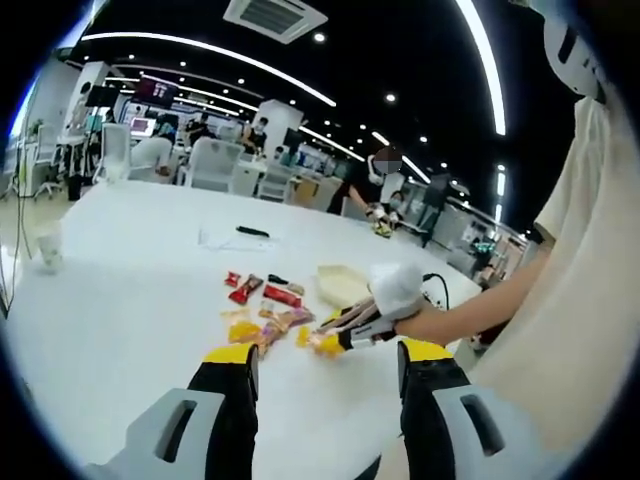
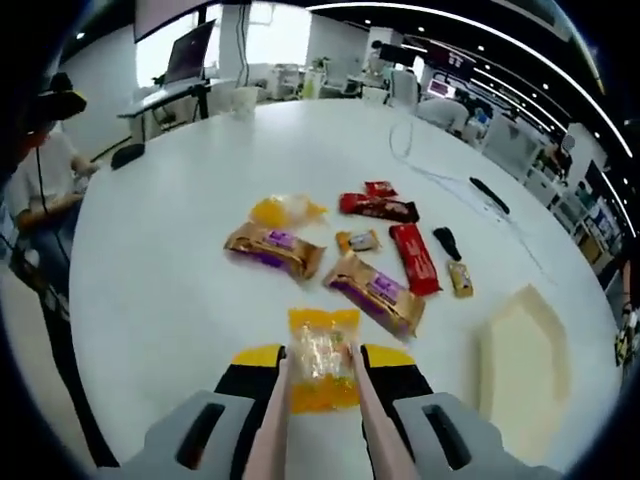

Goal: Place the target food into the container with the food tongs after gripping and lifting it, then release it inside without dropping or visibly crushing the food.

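A yellow snack packet lies on the white table, caught between the two arms of the pinkish food tongs. My right gripper is shut on those tongs, its yellow-tipped jaws pressing them from both sides. The cream container stands empty to the right of the packet. From the left gripper view, a gloved hand brings the right gripper in from the right onto the yellow packet, with the container behind it. My left gripper hovers open above the table, holding nothing.
Several more snacks lie beyond the packet: two brown packets, red ones, an orange bag. A cable and a black pen lie further back, a paper cup at the far edge. A person sits beside the table.
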### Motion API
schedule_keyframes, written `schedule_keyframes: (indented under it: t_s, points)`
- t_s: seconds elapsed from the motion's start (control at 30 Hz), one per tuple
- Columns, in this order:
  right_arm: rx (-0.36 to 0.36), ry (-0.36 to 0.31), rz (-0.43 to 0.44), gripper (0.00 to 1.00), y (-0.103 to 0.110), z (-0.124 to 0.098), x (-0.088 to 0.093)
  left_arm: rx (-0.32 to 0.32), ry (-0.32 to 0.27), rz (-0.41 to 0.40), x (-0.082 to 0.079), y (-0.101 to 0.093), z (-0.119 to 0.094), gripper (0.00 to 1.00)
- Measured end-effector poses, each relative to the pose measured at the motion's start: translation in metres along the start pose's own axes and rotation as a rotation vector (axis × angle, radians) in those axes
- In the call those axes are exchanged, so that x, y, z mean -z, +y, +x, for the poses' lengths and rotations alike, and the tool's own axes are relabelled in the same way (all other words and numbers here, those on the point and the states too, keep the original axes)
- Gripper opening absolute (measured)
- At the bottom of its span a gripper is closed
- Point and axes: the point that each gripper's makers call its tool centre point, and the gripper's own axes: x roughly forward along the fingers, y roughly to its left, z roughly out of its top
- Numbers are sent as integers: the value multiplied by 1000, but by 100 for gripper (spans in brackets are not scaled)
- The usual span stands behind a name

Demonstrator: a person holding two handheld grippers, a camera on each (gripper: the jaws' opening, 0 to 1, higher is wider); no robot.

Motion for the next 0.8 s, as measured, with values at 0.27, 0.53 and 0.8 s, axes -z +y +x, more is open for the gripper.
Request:
schedule_keyframes:
  t_s: [0.27,0.53,0.8]
  points:
    - [-23,-6,40,27,0,1,1,-8,-3,-1,2,-2,-3,55]
    - [-44,-11,77,26,0,2,2,-25,-13,-9,3,-4,-3,55]
    - [-58,-14,85,25,-1,1,2,-16,-10,13,1,-7,2,56]
